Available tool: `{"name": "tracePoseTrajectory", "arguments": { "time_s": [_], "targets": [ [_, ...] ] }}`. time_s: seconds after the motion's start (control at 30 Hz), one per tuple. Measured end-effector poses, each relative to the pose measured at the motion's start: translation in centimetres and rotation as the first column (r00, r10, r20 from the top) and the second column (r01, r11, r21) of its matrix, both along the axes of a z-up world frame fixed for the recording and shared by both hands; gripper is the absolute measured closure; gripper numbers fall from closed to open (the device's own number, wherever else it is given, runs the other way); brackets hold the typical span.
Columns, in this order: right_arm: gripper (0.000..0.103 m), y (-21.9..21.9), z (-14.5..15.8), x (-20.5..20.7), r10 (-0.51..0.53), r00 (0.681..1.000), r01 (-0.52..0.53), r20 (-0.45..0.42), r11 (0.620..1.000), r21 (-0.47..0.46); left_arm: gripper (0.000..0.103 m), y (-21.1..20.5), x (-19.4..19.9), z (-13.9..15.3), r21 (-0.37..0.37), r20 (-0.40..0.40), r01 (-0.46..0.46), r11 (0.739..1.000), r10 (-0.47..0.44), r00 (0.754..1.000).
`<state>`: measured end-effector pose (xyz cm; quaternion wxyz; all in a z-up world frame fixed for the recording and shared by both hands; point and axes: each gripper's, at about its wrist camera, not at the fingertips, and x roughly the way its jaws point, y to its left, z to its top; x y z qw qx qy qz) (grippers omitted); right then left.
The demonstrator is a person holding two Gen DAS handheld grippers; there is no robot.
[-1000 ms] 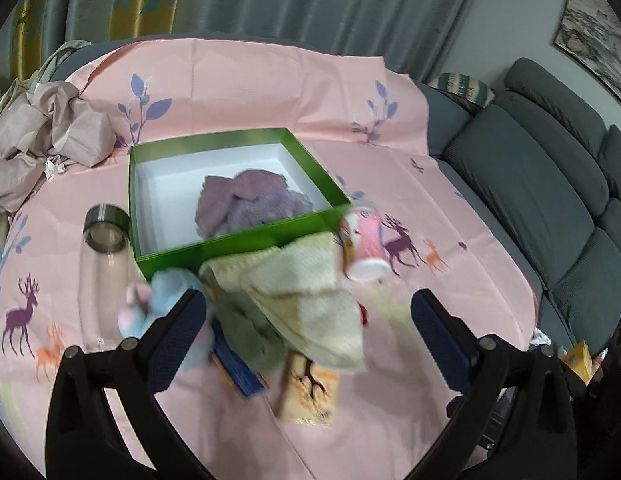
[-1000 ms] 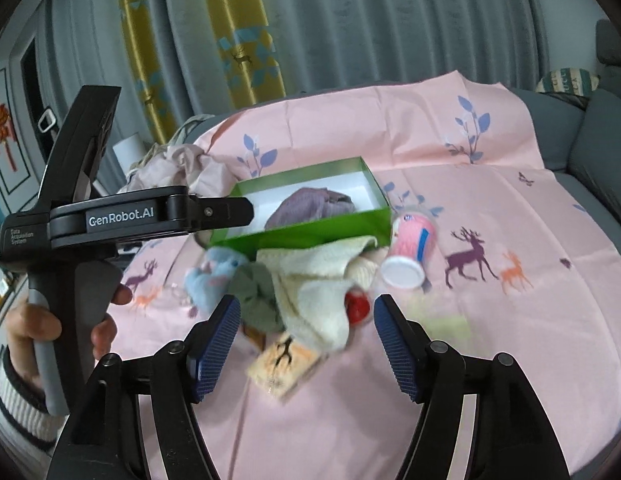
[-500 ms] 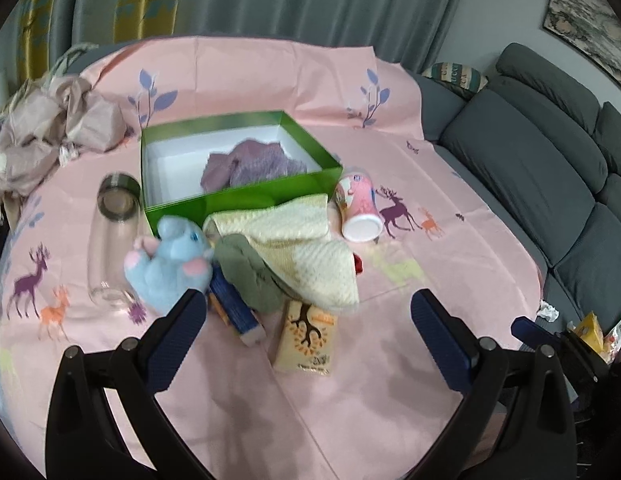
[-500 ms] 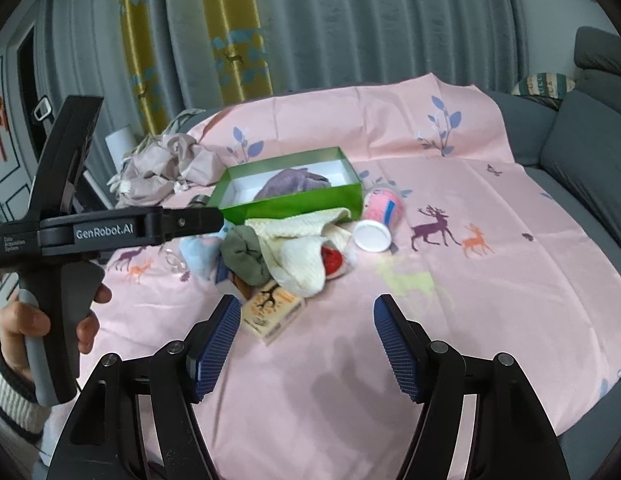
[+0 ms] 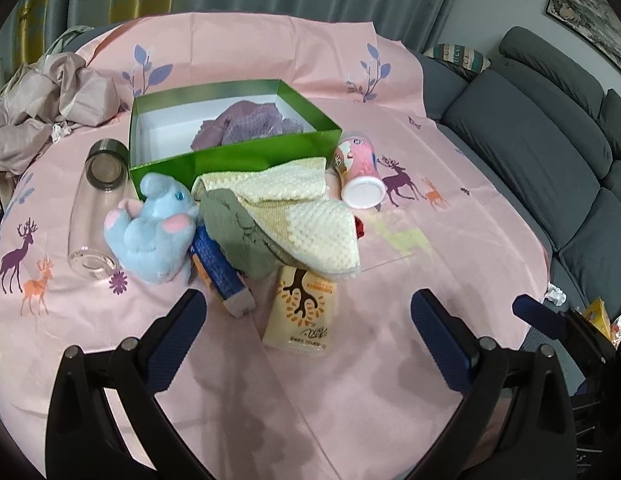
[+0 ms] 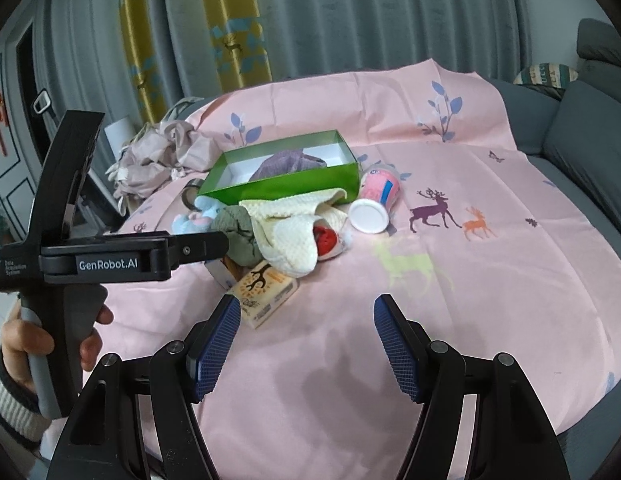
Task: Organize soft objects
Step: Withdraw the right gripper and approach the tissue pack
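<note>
A green box [image 5: 238,156] [image 6: 286,188] stands on the pink cloth with a purple knitted cloth [image 5: 254,124] [image 6: 286,162] inside. In front of it lie a cream knitted cloth [image 5: 306,216] [image 6: 290,232], a grey-green cloth [image 5: 234,228] [image 6: 236,232] and a blue plush elephant [image 5: 154,232] [image 6: 194,216]. My left gripper [image 5: 308,328] is open and empty, held back from the pile. My right gripper [image 6: 306,336] is open and empty, also short of the pile. The left gripper's body [image 6: 110,260] shows in the right wrist view.
A clear glass bottle [image 5: 96,208] lies left of the box. A pink cup [image 5: 358,176] [image 6: 374,204] lies on its side to the right. A yellow packet [image 5: 302,308] [image 6: 262,288], a blue-orange pack [image 5: 218,268] and a red item [image 6: 324,238] lie by the pile. Crumpled beige fabric [image 5: 42,108] at back left; grey sofa [image 5: 550,152] on the right.
Both grippers have pulled back from the pile, which now looks farther away. Both stay open and empty. The objects have not moved.
</note>
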<state>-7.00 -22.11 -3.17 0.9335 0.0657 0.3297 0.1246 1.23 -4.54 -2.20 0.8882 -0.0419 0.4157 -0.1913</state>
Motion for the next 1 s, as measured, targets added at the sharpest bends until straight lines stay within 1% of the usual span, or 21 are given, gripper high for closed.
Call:
{"name": "tracePoseTrajectory", "arguments": {
  "time_s": [0.17, 0.3, 0.47, 0.63, 0.73, 0.8, 1.0],
  "targets": [
    [0.033, 0.8, -0.8, 0.4, 0.021, 1.0, -0.02, -0.014, 1.0, 0.006, 0.001, 0.5, 0.0, -0.5, -0.01, -0.004, -0.008, 1.0, 0.008, 1.0],
    [0.033, 1.4, -1.5, 1.2, 0.042, 0.999, -0.042, -0.027, 0.999, 0.023, 0.001, 1.3, -0.1, -0.8, -0.029, -0.007, -0.038, 0.999, 0.038, 0.999],
    [0.033, 2.4, -2.4, 1.8, 0.078, 0.996, -0.078, -0.03, 0.997, 0.011, 0.001, 2.9, -0.4, -1.0, -0.049, -0.012, -0.09, 0.995, 0.09, 0.996],
    [0.033, 2.4, -3.6, 2.6, 0.092, 0.995, -0.091, -0.048, 0.996, 0.021, 0.001, 4.6, -0.7, -1.7, -0.079, -0.022, -0.132, 0.988, 0.131, 0.991],
    [0.033, 2.3, -4.5, 3.4, 0.099, 0.992, -0.096, -0.076, 0.995, 0.038, 0.001, 4.9, -0.6, -2.6, -0.093, -0.047, -0.125, 0.988, 0.121, 0.992],
    [0.033, 2.3, -5.3, 3.8, 0.115, 0.988, -0.111, -0.1, 0.993, 0.045, 0.002, 4.6, -0.6, -3.3, -0.104, -0.07, -0.105, 0.989, 0.098, 0.993],
    [0.033, 2.8, -7.4, 5.3, 0.184, 0.971, -0.174, -0.153, 0.982, 0.077, 0.004, 2.7, -0.3, -4.9, -0.085, -0.107, -0.029, 0.996, 0.02, 0.994]
  ]
}}
